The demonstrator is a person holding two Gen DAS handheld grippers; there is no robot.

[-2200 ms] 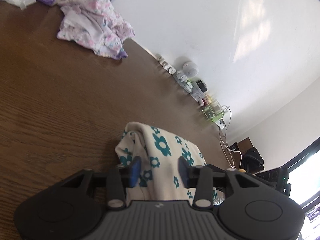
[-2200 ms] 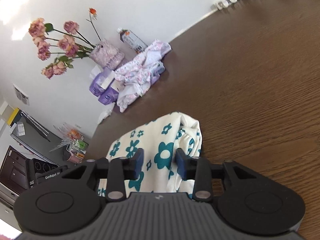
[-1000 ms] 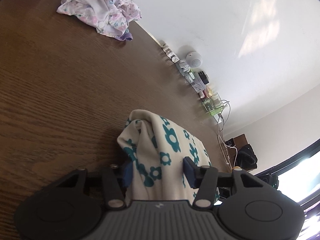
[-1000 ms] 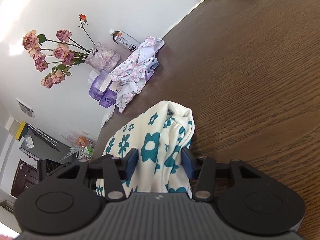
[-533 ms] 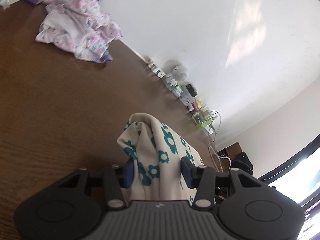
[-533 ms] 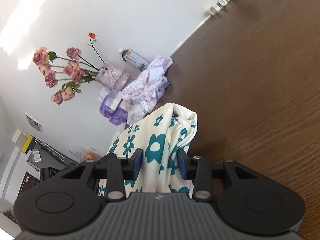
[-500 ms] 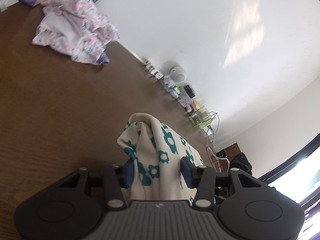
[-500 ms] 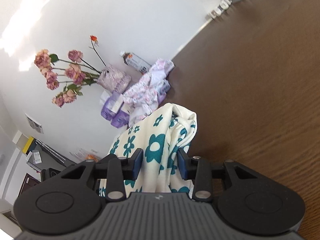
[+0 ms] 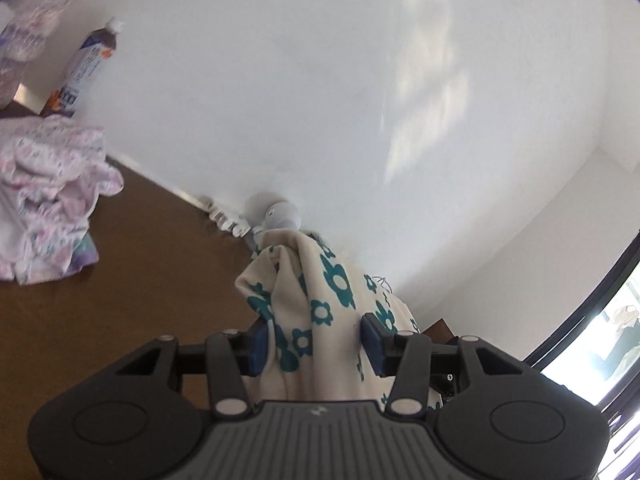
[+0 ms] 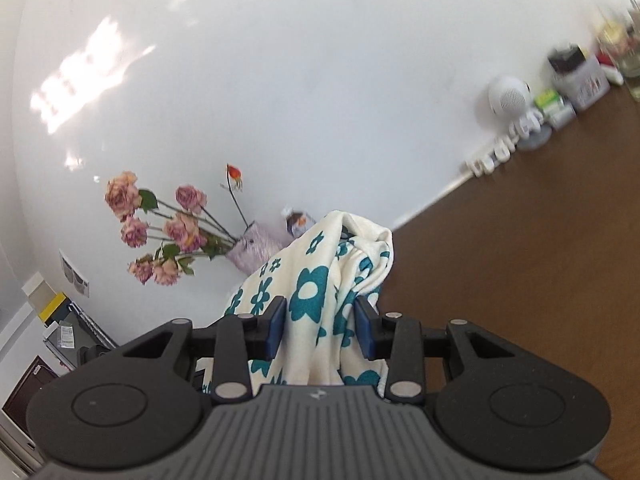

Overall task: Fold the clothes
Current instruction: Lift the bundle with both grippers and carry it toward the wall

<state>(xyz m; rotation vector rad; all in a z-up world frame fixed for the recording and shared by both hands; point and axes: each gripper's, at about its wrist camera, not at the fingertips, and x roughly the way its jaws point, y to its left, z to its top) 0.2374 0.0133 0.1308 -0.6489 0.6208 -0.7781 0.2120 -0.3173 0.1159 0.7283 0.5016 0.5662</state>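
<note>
A cream garment with teal flowers (image 9: 316,304) is bunched between the blue pads of my left gripper (image 9: 314,344), which is shut on it. The same cream flowered garment (image 10: 316,292) is also pinched in my right gripper (image 10: 318,330), shut on another part of it. Both grippers hold the cloth up above the brown wooden table (image 9: 132,292), and its folds rise past the fingertips. The rest of the garment hangs below, out of sight.
A crumpled pink and white floral garment (image 9: 44,196) lies on the table at the left, near a bottle (image 9: 84,76). A vase of pink roses (image 10: 172,236) stands by the white wall. Small items and a white round device (image 10: 508,98) line the table's far edge.
Both grippers have lifted and tilted upward with the flowered garment; the table has dropped low in both views and the wall now fills most of them. The grips are unchanged.
</note>
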